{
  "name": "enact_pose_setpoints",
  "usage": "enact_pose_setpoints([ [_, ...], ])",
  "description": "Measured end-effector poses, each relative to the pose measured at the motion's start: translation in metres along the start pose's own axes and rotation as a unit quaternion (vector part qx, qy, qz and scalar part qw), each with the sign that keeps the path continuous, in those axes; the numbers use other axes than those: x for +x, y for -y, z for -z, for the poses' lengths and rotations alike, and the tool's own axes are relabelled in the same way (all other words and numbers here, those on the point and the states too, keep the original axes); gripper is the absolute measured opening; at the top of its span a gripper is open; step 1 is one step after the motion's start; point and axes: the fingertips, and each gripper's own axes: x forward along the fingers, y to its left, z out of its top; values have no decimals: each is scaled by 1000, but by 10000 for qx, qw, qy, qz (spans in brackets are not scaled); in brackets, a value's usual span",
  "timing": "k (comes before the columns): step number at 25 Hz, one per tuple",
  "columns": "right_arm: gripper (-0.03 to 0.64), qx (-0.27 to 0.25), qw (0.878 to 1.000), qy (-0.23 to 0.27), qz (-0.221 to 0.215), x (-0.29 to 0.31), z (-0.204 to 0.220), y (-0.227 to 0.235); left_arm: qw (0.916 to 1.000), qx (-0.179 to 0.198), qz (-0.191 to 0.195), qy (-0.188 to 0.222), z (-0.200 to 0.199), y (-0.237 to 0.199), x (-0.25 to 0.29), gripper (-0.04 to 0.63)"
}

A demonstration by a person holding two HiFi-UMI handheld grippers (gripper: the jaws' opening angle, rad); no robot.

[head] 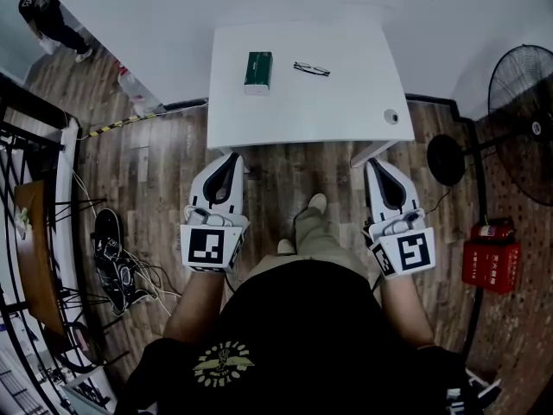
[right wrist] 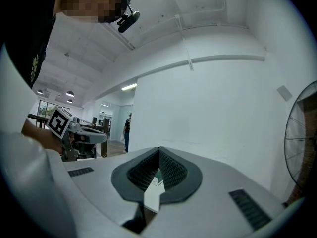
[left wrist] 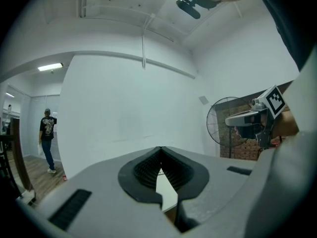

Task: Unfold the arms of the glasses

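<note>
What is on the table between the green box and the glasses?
Nothing. In the head view, only a bare stretch of the white table lies between the small green rectangular box and the thin dark-framed glasses.

Your glasses (head: pixel 311 68) lie on the white surface (head: pixel 302 115), toward its far edge, with a green box (head: pixel 258 69) near them on the left. A small round cap (head: pixel 391 116) sits by the surface's near right corner. You hold your left claw (head: pixel 232 156) at the surface's near left corner and your right claw (head: pixel 372 163) at its near right corner, each with jaws together and empty. A black fan (head: pixel 523 119) stands right of the surface. A person (head: pixel 47 15) stands well off past its far left corner.
</note>
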Motion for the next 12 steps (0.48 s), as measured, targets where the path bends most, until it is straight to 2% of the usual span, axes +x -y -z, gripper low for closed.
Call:
enact_pose_setpoints([
  [8,2,52,10000,26,70,7,5,30,9999,23,70,107,-10,12,36,8],
  [12,2,74,9999,-13,92,18,8,49,9999,39,144,30,-7,16,60,8],
])
